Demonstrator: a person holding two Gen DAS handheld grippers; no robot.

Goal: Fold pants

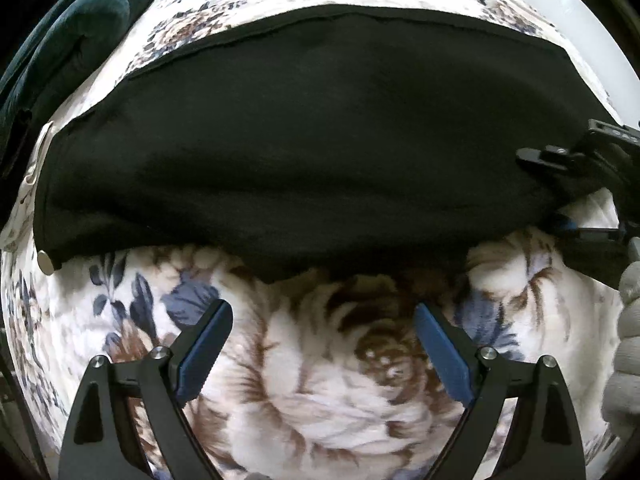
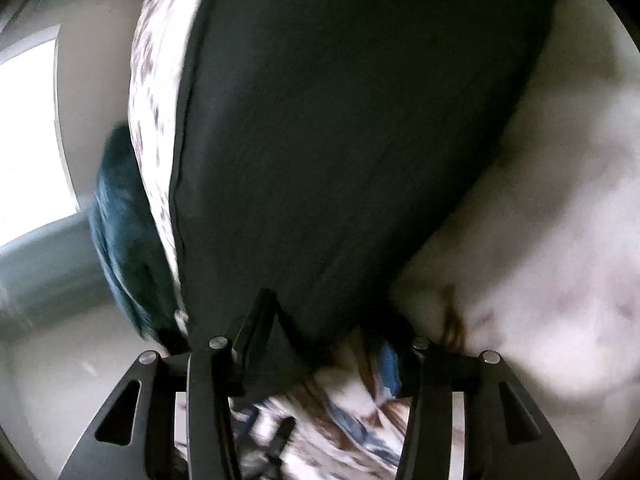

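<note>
Black soft-knit pants lie folded flat on the floral fleece blanket, far of the left tongs, whose jaws are apart and empty. Fabric looks light, limp, droopy; best pinched at the near edge or corners. Right tongs at the right end, jaws apart around the edge. Dark teal velvet cushion far left, out of the way.

Pants hide the right gripper tips (blurred); grip perhaps closed.
</note>
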